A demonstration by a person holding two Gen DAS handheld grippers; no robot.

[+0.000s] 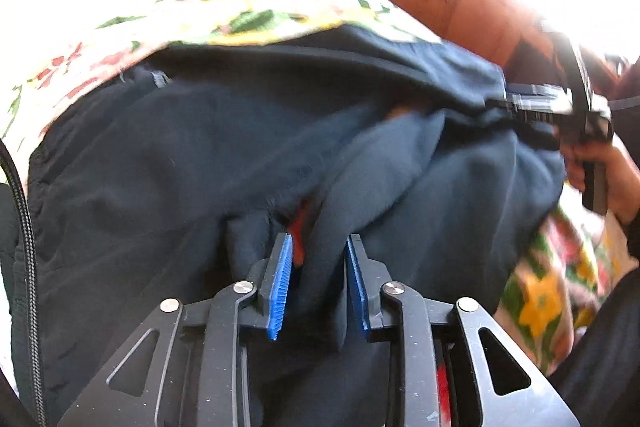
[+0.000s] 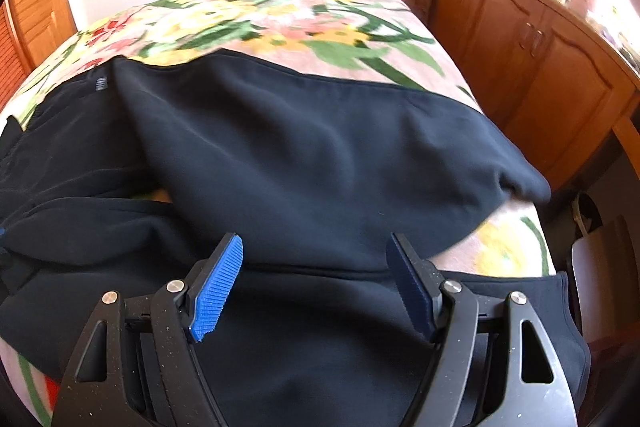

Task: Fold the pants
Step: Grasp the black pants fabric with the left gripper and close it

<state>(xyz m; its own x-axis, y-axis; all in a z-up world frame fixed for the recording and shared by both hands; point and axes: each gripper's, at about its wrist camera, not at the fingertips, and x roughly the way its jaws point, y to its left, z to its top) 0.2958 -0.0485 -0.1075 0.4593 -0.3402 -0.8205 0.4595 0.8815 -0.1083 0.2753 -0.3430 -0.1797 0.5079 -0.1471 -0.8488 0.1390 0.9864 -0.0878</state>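
Dark navy pants (image 1: 200,147) lie across a floral bedspread (image 1: 224,11). My left gripper (image 1: 318,247) is shut on a bunched fold of the pants between its blue pads. In the left wrist view my right gripper (image 1: 520,103) is at the right, at the edge of a pant leg, held by a hand. In the right wrist view the pants (image 2: 300,147) spread across the bedspread (image 2: 280,19), one leg lying over the other. My right gripper (image 2: 316,247) has its jaws wide apart just above the cloth, with nothing between them.
A wooden cabinet (image 2: 540,67) with cluttered top runs along the bed's right side. A wooden door (image 2: 36,11) stands at the far left. A white object (image 2: 596,267) sits on the floor by the bed's right edge.
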